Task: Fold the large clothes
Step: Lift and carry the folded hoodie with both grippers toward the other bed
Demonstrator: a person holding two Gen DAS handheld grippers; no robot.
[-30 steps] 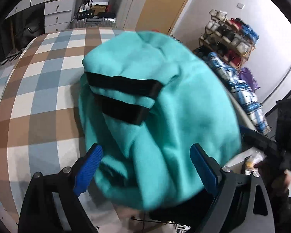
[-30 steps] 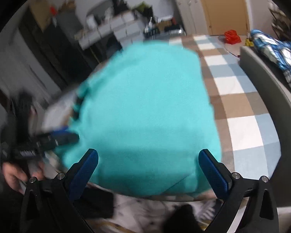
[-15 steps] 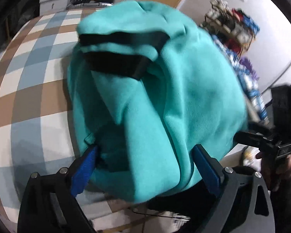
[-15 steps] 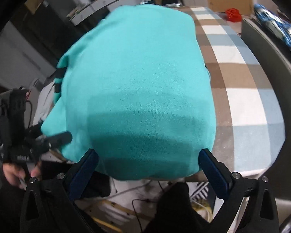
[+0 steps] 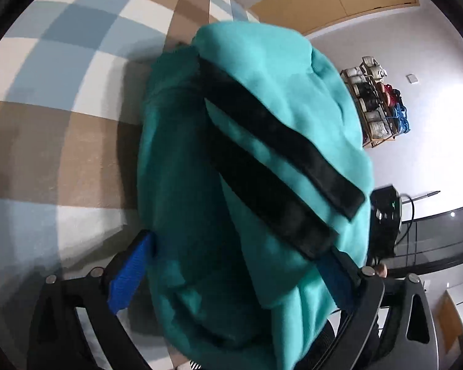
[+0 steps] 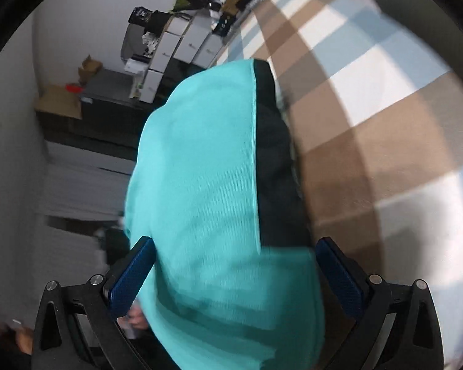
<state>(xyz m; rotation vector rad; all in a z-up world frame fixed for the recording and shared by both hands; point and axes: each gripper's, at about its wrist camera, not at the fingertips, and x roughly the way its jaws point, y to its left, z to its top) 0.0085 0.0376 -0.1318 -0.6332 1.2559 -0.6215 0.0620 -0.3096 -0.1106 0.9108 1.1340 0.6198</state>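
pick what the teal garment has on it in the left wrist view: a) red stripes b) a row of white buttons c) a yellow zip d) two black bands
d, two black bands run slantwise across the teal garment.

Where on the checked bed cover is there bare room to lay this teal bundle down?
In the left wrist view, the checked cover is bare to the left of the teal garment, up to the far edge. In the right wrist view it is bare to the garment's right. Crowded: the drawer units and the shoe rack, both off the bed.
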